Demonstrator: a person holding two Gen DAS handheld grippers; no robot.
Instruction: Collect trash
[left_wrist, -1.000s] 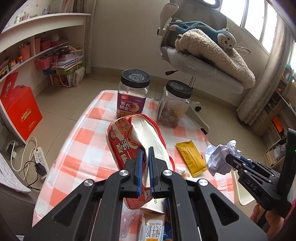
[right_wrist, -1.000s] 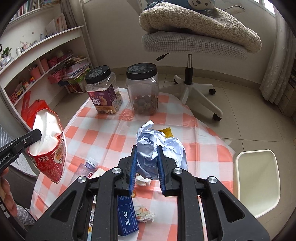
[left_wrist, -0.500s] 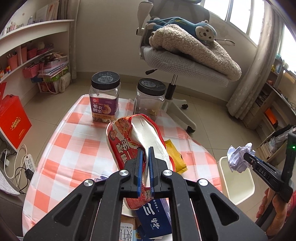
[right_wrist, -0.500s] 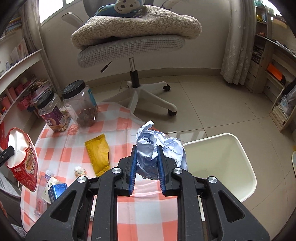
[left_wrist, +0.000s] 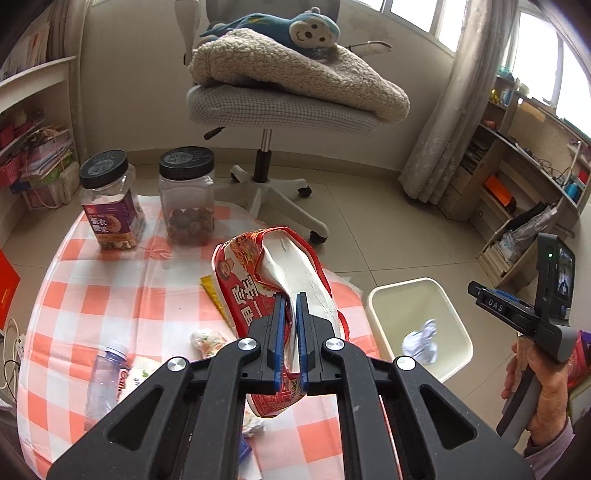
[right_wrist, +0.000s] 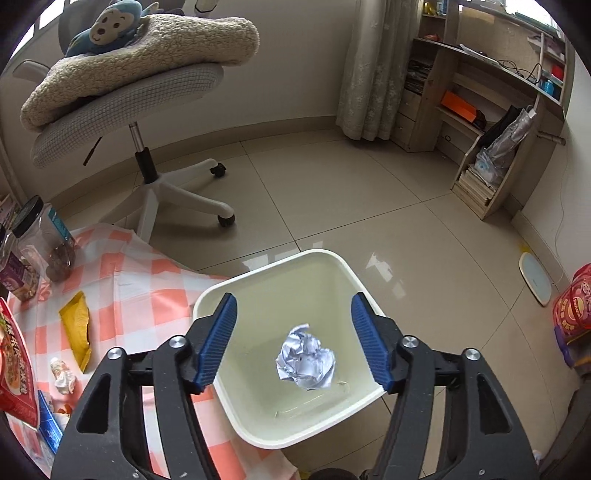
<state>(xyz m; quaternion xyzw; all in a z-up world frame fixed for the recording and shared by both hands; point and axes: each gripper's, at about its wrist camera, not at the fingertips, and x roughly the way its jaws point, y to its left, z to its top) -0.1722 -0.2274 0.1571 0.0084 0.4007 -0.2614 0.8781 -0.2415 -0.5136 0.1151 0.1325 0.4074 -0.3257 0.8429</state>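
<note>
With one crumpled paper ball (right_wrist: 306, 357) lying in the white bin (right_wrist: 275, 266), the right gripper (right_wrist: 294, 339) hangs spread wide above it. The left gripper (left_wrist: 290, 334) clamps the red snack bag (left_wrist: 255, 280) over the table (left_wrist: 110, 295), where a bottle (left_wrist: 105, 380), yellow packet (right_wrist: 75, 328) and wrappers (left_wrist: 207, 338) remain to collect.

Home study room: swivel chair (left_wrist: 280, 107) with plush monkey (left_wrist: 295, 29) at 12 o'clock, cluttered bookshelves (right_wrist: 491, 122) at 2, checkered-cloth worktop (left_wrist: 122, 295), tiled floor (right_wrist: 332, 192).

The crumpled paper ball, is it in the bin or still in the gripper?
In the bin. The crumpled paper ball lies on the white bin's floor, below the open right gripper.
</note>
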